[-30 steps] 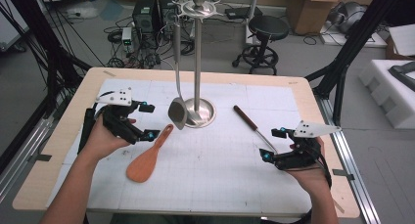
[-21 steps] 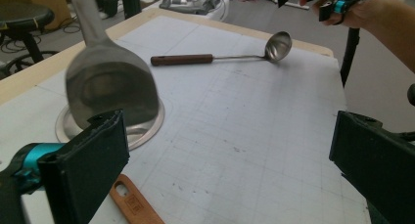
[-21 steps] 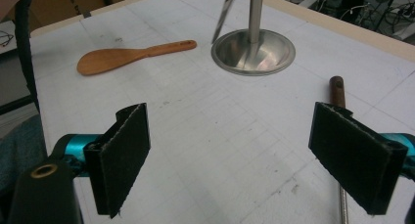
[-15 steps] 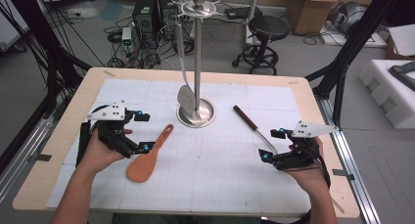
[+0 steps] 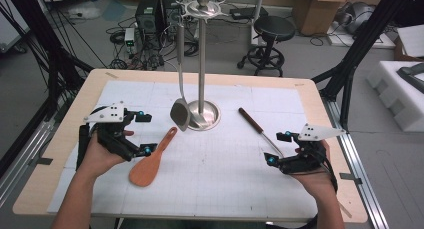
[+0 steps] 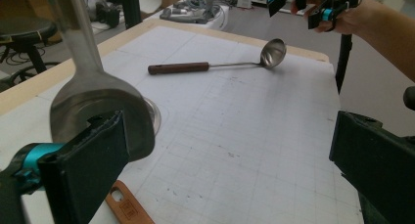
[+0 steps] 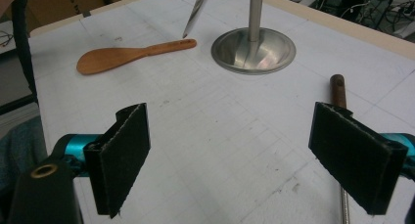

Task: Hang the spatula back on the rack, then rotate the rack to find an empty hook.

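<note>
At tabletop centre: steel spatula (image 5: 180,114) hangs from stand (image 5: 202,64), freed; left gripper (image 5: 131,134) has drawn back toward left edge, jaws open. Hanging step looks done. Wooden rice paddle (image 5: 150,161) and ladle (image 6: 220,64) lie flat. Right gripper (image 5: 278,148) open, idle.

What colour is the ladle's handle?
Dark reddish brown wood on the ladle's handle, clearest in the left gripper view.
</note>
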The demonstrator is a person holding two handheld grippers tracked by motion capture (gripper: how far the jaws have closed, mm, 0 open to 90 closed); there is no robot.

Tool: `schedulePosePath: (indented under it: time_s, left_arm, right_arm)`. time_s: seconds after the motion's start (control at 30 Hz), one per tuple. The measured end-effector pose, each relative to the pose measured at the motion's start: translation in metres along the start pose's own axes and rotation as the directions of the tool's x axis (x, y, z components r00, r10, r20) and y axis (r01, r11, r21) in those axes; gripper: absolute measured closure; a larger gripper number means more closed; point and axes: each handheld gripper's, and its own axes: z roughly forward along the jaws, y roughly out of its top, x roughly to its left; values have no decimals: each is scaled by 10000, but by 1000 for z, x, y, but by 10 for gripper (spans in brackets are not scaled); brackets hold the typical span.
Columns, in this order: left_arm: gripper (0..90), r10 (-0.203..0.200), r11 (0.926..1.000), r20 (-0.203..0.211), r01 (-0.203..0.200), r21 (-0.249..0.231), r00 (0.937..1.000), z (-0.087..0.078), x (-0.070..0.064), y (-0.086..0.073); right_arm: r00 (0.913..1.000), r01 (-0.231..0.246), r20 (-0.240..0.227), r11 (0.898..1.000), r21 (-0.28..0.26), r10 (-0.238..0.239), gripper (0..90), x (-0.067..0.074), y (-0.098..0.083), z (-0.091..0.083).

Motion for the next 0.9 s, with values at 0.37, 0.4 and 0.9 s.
schedulePosePath:
  time_s: [0.37, 0.4, 0.9]
  left_arm:
    - [17, 37, 10000, 73, -37, -63, 10000, 1, -1, 1]
    - [17, 47, 10000, 102, -46, -85, 9999, 1, 0, 1]
    - [169, -176, 9998, 209, 175, 95, 9996, 7, 5, 6]
  right_arm:
    - [10000, -38, 0, 10000, -37, 38, 146, 1, -1, -2]
    - [10000, -72, -8, 10000, -31, 72, 146, 2, -1, -2]
    - [9999, -111, -28, 9999, -11, 111, 146, 1, -4, -2]
